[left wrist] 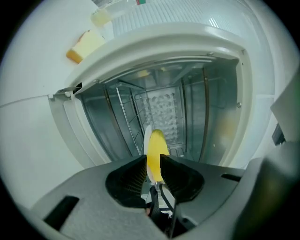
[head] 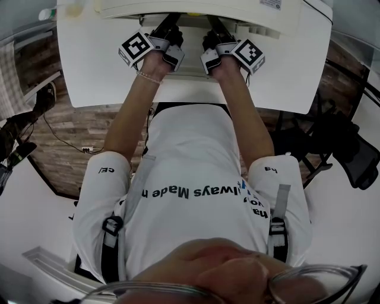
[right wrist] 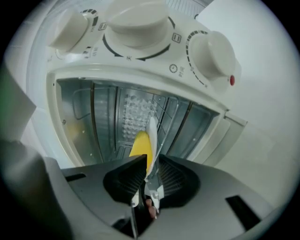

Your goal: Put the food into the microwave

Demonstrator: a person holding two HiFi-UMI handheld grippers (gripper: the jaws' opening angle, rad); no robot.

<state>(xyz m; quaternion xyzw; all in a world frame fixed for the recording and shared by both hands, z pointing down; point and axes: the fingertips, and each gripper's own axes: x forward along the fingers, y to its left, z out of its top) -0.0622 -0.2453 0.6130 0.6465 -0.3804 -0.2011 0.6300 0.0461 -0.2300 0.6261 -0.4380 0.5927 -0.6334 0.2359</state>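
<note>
The left gripper (left wrist: 152,161) has its jaws drawn in narrow and clamped on the rim of a thin white plate (left wrist: 146,137), seen edge-on, with the yellow food (left wrist: 156,149) lying on it just past the jaw tips. The right gripper (right wrist: 151,164) is closed the same way on the plate's other edge, so the plate hangs between the two, level with the microwave's open mouth. From above, both grippers reach side by side under the front edge of the microwave (head: 237,9), and the plate itself is hidden there; how far in it sits I cannot tell. Behind the plate the inside of the microwave shows bare metal walls, a dimpled back panel and a wire rack (left wrist: 127,115) along one side. Three pale knobs (right wrist: 136,23) sit on the control panel beside the opening, one with a red dot. The microwave stands on a white table (head: 89,59), and a yellow-and-orange block (left wrist: 84,45) lies on that table off to the left.
</note>
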